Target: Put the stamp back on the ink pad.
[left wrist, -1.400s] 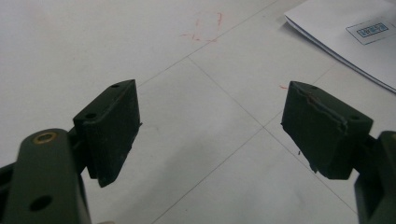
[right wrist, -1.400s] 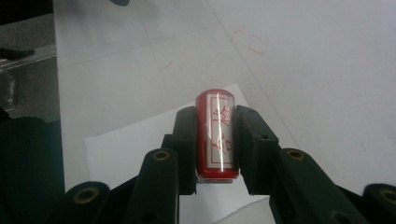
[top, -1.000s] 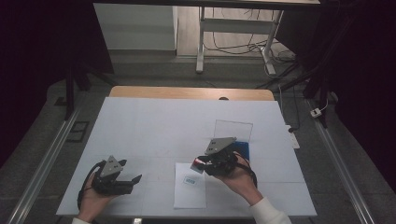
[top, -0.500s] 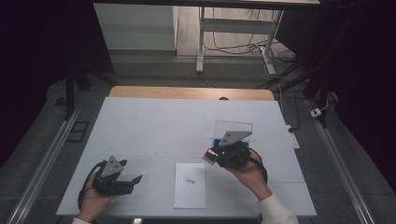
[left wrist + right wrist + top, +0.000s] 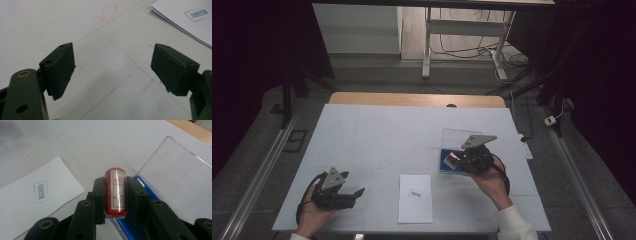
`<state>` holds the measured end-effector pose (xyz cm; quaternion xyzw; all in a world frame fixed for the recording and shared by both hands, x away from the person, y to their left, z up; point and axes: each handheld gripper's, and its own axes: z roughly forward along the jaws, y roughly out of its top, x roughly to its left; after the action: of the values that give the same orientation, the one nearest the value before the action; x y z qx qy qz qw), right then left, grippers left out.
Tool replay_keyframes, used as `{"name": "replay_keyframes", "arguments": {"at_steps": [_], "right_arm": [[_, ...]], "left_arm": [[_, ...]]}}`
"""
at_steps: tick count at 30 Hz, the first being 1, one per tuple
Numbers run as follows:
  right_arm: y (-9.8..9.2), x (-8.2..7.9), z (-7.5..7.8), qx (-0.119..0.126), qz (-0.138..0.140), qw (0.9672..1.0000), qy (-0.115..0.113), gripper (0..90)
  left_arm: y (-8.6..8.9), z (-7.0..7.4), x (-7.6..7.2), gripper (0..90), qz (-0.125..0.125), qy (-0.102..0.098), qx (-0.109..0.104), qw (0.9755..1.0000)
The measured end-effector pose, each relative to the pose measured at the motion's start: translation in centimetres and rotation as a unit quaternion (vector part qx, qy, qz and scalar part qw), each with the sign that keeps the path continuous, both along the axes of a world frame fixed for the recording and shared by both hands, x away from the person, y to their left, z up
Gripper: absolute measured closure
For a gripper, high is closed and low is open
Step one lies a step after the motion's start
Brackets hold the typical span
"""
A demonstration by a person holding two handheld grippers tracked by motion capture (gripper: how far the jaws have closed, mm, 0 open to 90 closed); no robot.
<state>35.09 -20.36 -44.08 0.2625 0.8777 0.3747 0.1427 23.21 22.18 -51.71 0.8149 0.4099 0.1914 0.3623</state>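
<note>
1. High view: my right gripper (image 5: 455, 159) sits over the blue box (image 5: 451, 165) on the right side of the white table (image 5: 377, 130), jaws clamped on a small red stamp (image 5: 448, 160). The box's clear lid (image 5: 455, 137) stands up behind it. My right hand (image 5: 493, 181) comes in from the bottom edge, white sleeve showing.
2. High view: my left gripper (image 5: 358, 192) rests at the front left of the table in my left hand (image 5: 314, 212), jaws spread, nothing in them. The paper sheet (image 5: 415, 198) lies between the two grippers near the front edge, with a small blue stamped box (image 5: 415, 193) on it; too small to read from here.
3. Left gripper view: my left gripper (image 5: 112, 67) has its jaws wide apart over bare table, nothing between the pads. A corner of the paper sheet (image 5: 185, 17) shows top right, with the blue stamped box (image 5: 197, 12); characters blurred, can't read them. Faint red marks (image 5: 108, 11) on the table farther off.
4. Right gripper view: my right gripper (image 5: 114, 195) is closed on the red stamp (image 5: 115, 193), a red cylinder held upright between the pads. Its white label carries red characters, probably "合格". The blue box (image 5: 130, 225) lies just under it and the clear lid (image 5: 175, 182) is tilted up at right. The paper sheet (image 5: 32, 202) lies at left with the blue stamped box (image 5: 40, 191), text unreadable.
</note>
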Motion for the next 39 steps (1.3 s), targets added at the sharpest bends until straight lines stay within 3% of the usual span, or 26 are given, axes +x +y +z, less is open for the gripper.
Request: {"name": "replay_keyframes", "arguments": {"at_steps": [9, 20, 32, 39], "right_arm": [[-1.3, 0.7, 0.0, 0.001, -0.02, 0.9998, 0.0, 69.8], [-3.2, 1.9, -0.7, -0.019, -0.06, 0.998, 0.001, 69.8], [-2.6, 2.7, -1.9, -0.037, -0.057, 0.9976, 0.017, 69.8], [-1.5, 3.3, -3.1, -0.071, -0.051, 0.9959, 0.024, 69.7]], "left_arm": [[-0.1, 0.0, 0.0, 19.6, -0.002, 0.0, -0.001, 1.0], [-0.1, 0.0, 0.0, 19.7, 0.0, 0.001, 0.001, 1.0], [0.0, 0.0, 0.0, 19.7, -0.001, 0.001, -0.001, 1.0], [0.0, -0.1, 0.0, 19.7, -0.001, 0.003, 0.0, 1.0]]}}
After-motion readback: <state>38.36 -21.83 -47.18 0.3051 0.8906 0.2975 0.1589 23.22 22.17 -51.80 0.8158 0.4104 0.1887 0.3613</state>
